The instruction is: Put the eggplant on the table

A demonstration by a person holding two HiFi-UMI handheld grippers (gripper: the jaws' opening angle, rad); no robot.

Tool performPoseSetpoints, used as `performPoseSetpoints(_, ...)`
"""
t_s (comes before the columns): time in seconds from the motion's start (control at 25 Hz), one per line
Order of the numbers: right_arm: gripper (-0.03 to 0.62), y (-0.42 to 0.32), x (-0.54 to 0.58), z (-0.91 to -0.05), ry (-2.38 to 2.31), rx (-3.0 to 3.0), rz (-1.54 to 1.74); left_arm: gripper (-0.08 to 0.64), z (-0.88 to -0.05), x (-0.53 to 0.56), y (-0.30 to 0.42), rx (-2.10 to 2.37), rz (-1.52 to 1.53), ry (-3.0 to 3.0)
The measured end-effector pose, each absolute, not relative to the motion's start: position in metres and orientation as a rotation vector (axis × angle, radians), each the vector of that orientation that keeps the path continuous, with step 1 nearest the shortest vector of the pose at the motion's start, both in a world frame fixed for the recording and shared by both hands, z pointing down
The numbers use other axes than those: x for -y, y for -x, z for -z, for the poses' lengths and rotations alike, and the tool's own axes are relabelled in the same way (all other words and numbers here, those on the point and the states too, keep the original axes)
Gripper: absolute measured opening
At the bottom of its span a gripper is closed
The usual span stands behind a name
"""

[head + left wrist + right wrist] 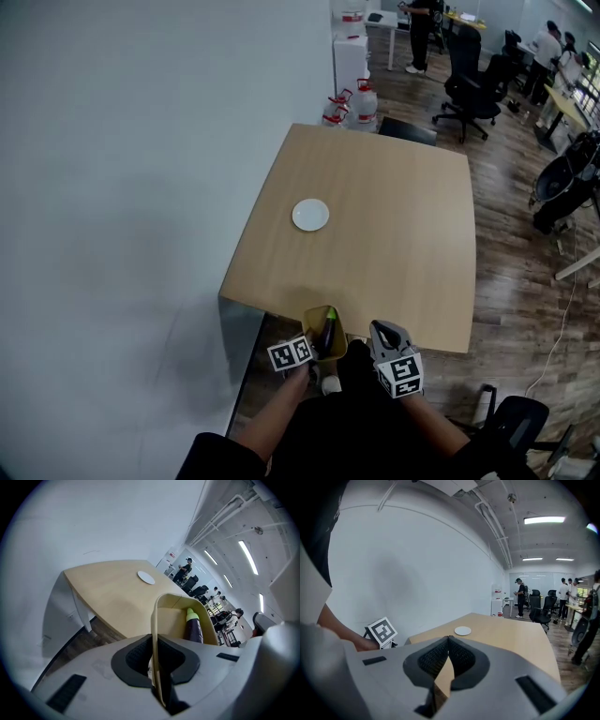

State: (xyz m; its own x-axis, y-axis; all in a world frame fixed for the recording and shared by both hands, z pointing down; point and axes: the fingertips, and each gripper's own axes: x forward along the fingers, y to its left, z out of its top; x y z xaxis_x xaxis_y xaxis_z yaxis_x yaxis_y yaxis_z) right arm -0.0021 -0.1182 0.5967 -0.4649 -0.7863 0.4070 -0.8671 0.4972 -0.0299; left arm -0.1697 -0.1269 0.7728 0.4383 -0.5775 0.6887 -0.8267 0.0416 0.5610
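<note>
A dark purple eggplant (329, 335) with a green stem end (191, 616) stands inside a small tan bin (323, 339). My left gripper (311, 345) is shut on the bin's thin near wall (154, 658) and holds it just off the near edge of the wooden table (375, 216). A white plate (310, 215) lies on the table's left part. Beside the bin, to its right, my right gripper (381, 330) has its jaws together with nothing between them (448, 641). It points across the table (511, 634) toward the plate (462, 630).
A white wall (112, 187) runs along the table's left side. Water jugs (354, 103) and a black office chair (469, 89) stand beyond the far edge. People are at desks farther back. Another chair (516, 417) is at my near right on the wood floor.
</note>
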Motion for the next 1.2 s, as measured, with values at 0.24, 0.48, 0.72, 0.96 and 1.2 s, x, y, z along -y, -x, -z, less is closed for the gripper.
performPoseSetpoints(0.24,0.060,-0.005,0.183,-0.605,-1.385,2.428,-0.368,0.023,-0.779,0.181,0.171,1.261,-0.233,-1.614)
performPoseSetpoints(0.48,0.060,-0.023,0.247,-0.616,-1.384,2.421,-0.411,0.023,-0.800,0.234,0.170,1.286,-0.283,-1.583)
performPoseSetpoints(0.72,0.060,-0.028,0.289,-0.635,-1.313,2.424,-0.439,0.023,-0.841,0.253,0.171,1.324,-0.325,-1.465)
performPoseSetpoints(0.96,0.060,-0.033,0.322,-0.653,-1.267,2.415,-0.478,0.023,-0.872,0.276,0.182,1.385,-0.387,-1.388)
performPoseSetpoints(1.2,0.060,-0.035,0.326,-0.667,-1.233,2.403,-0.506,0.025,-0.883,0.279,0.184,1.390,-0.458,-1.372)
